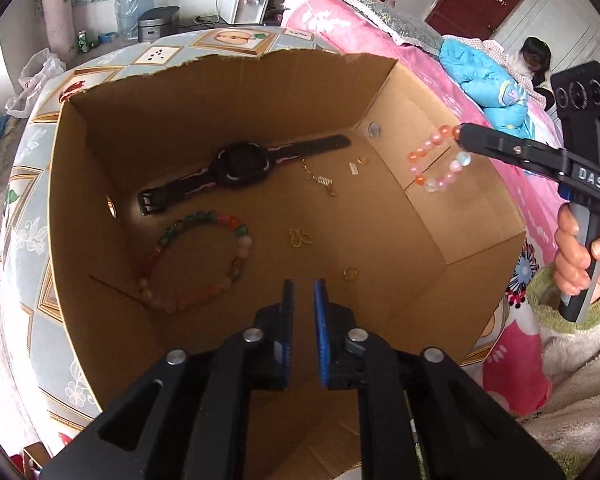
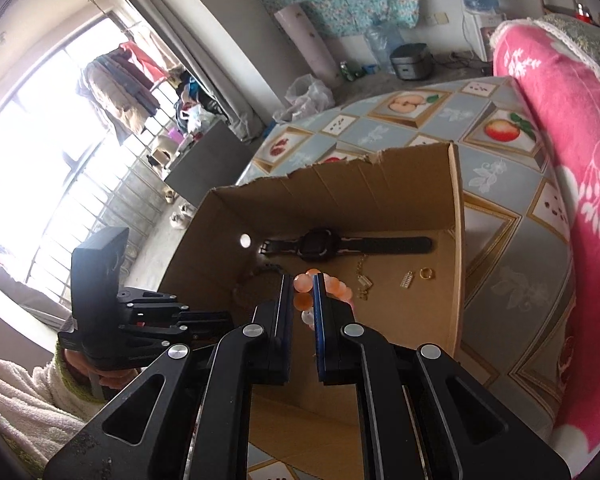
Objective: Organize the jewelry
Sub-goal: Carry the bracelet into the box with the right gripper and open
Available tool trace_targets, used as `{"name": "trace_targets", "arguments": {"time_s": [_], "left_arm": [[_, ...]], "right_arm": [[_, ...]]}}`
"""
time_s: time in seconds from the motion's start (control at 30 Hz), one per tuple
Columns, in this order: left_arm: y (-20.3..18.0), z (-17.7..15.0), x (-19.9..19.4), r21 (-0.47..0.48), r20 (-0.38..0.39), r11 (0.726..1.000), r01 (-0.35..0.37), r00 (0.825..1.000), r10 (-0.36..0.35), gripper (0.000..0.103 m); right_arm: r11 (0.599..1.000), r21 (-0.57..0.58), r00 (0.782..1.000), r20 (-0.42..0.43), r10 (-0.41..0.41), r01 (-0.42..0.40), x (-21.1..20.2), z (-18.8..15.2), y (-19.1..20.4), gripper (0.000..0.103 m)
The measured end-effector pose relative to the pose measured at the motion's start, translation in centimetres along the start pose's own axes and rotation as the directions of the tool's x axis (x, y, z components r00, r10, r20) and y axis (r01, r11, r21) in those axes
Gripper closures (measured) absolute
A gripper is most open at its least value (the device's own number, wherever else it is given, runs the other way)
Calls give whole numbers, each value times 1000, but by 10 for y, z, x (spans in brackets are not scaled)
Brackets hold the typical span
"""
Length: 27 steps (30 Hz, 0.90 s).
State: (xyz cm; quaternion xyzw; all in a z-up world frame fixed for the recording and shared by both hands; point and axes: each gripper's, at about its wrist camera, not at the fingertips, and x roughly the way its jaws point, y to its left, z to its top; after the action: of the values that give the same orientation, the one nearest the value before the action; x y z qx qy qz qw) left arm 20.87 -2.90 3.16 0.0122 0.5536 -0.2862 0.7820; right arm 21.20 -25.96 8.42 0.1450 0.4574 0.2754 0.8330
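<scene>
In the cardboard box (image 1: 420, 240), a multicoloured bead bracelet (image 1: 198, 260) lies near-left and a black watch (image 1: 242, 166) stretches left to right across the far floor. The left gripper (image 1: 303, 284) hovers over the near wall, slightly parted and empty. The right gripper (image 1: 462, 136) pinches the pink bead bracelet (image 1: 438, 160) above the right wall; bare floor lies below, just left.

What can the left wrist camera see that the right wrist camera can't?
Only the left wrist view shows the whole colourful bead bracelet, the gold butterfly charm and a person sitting far back.

Only the right wrist view shows the bright window and the clothes rack.

Both show the cardboard box, the black watch inside it, and the pink bead bracelet pinched in the right tongs. The left tongs hold nothing.
</scene>
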Motion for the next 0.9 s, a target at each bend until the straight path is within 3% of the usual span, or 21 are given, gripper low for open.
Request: {"name": "trace_targets", "arguments": {"time_s": [0.17, 0.3, 0.47, 0.63, 0.67, 0.77, 0.83, 0.9], "left_arm": [[-4, -1, -6, 19, 22, 1000, -11, 1000, 10, 81], [-7, -5, -23, 19, 100, 999, -28, 995, 26, 74], [-10, -12, -48, 8, 208, 997, -71, 976, 67, 67], [-8, -26, -68, -36, 281, 995, -92, 955, 98, 59], [-7, -30, -73, -46, 298, 993, -110, 947, 119, 55], [-4, -41, -83, -102, 337, 979, -176, 920, 200, 39], [5, -50, -87, -154, 357, 973, -174, 908, 219, 29], [17, -58, -86, -220, 363, 964, -152, 904, 226, 23]], "right_arm": [[1000, 3, 995, -96, -30, 30, 15, -1, -4, 96], [997, -21, 987, -147, -71, 68, 21, -4, 1, 95], [964, -112, 964, -87, -250, 240, 8, -8, 14, 91], [950, -97, 954, -20, -299, 296, -15, -18, 21, 90], [946, -92, 950, 1, -312, 310, -21, -21, 22, 86], [920, -64, 921, 83, -381, 386, -38, -28, 27, 60], [904, -20, 898, 128, -422, 427, -49, -35, 24, 48], [904, 51, 892, 143, -428, 425, -53, -43, 11, 37]]}}
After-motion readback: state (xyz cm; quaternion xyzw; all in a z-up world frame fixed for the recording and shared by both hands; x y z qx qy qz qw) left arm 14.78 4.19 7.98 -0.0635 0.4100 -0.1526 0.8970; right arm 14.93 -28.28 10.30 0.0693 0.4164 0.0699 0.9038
